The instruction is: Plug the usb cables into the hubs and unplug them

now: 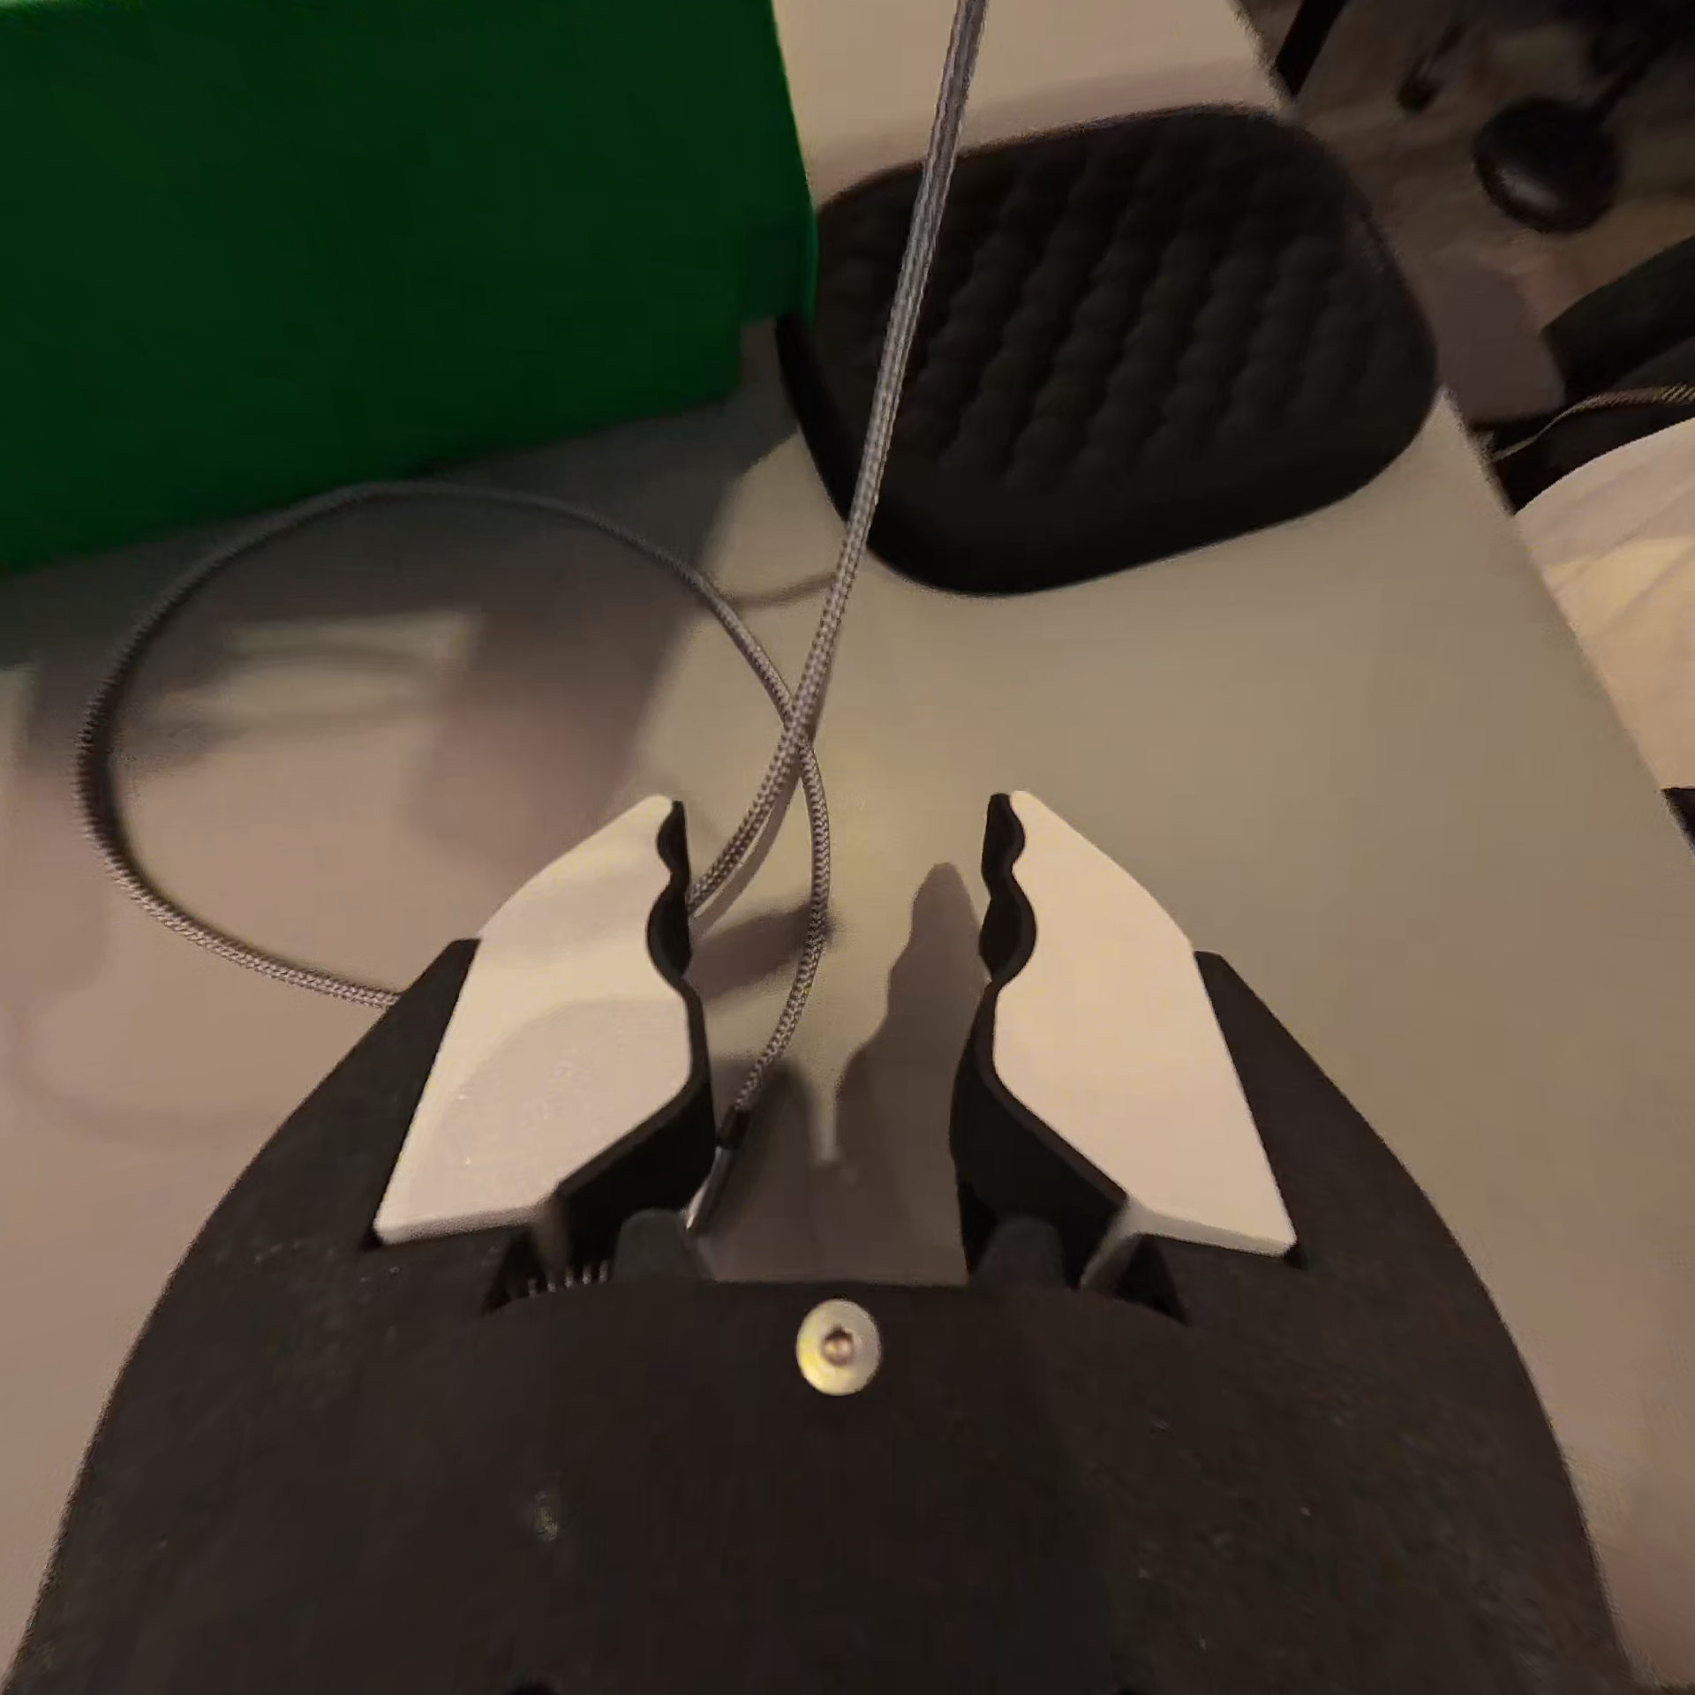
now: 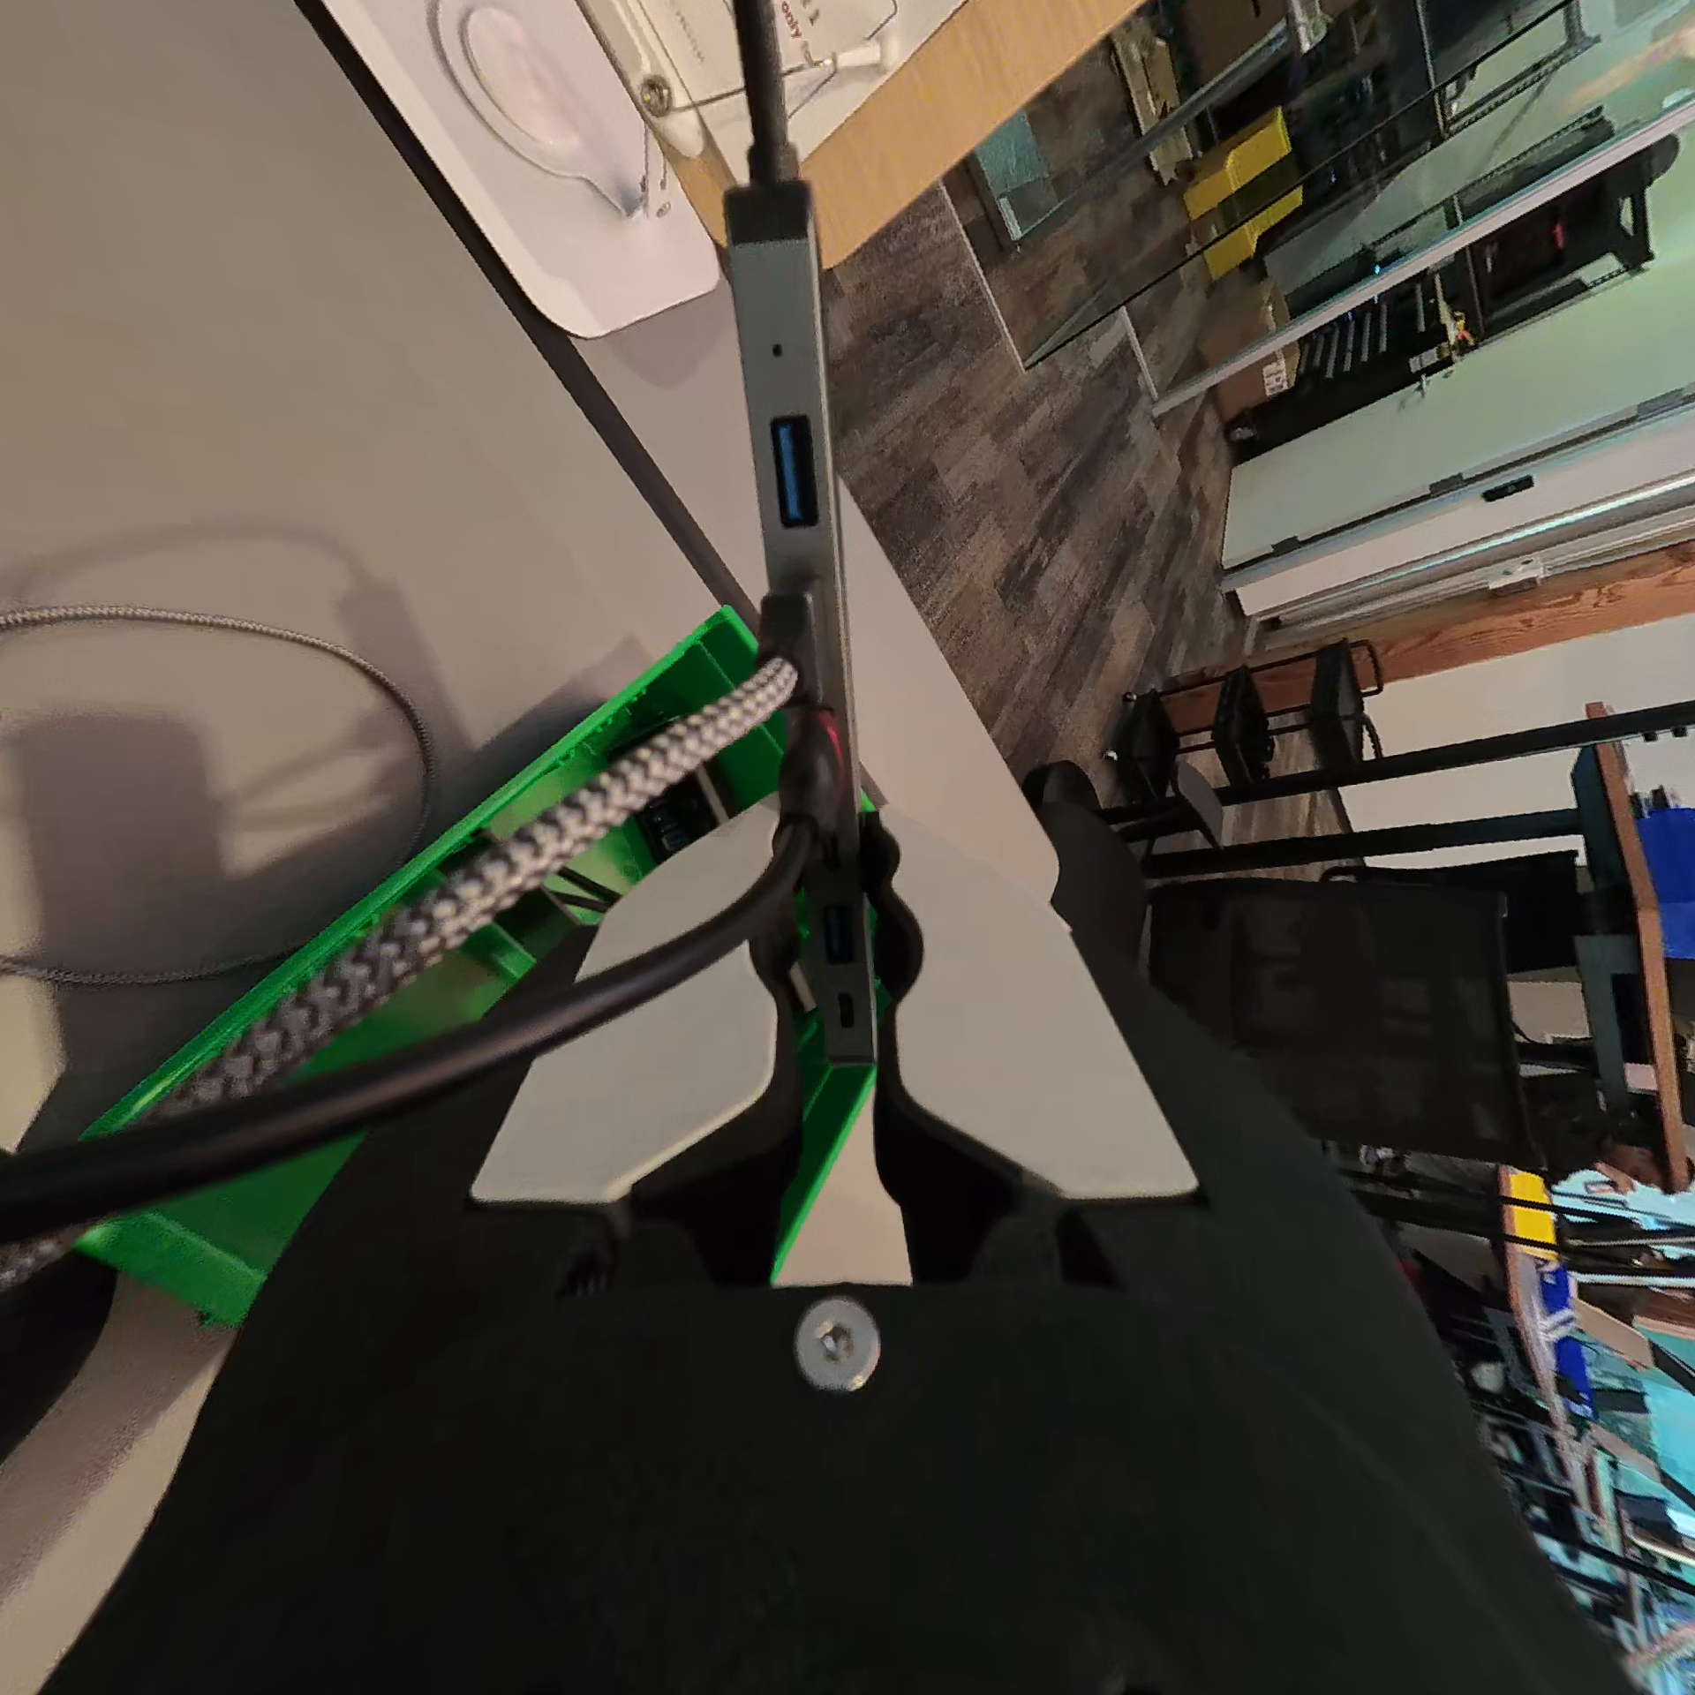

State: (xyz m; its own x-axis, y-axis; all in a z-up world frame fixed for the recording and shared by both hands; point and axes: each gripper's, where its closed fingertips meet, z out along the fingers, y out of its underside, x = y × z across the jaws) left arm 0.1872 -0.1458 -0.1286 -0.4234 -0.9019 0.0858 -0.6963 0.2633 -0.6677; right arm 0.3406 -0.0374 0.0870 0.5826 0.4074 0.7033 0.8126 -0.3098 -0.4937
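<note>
My right gripper (image 2: 858, 880) is shut on the lower end of a slim grey USB hub (image 2: 789, 385), held on edge above the table. The hub shows blue ports. A braided grey cable (image 2: 440, 926) and a thin black cable (image 2: 550, 1036) are plugged into its side. The hub's own black cord (image 2: 761, 73) leaves its far end. My left gripper (image 1: 835, 807) is open above the table. The braided cable (image 1: 880, 385) loops on the table and runs between the fingers, close to the left pad. Its plug end (image 1: 729, 1146) lies near that finger's base, not gripped.
A green bin (image 2: 229, 1229) stands on the grey table (image 1: 1192, 734), also at upper left in the left wrist view (image 1: 367, 229). A black padded chair seat (image 1: 1101, 348) sits beyond the table edge. A white flat item (image 2: 569, 165) lies at the far end.
</note>
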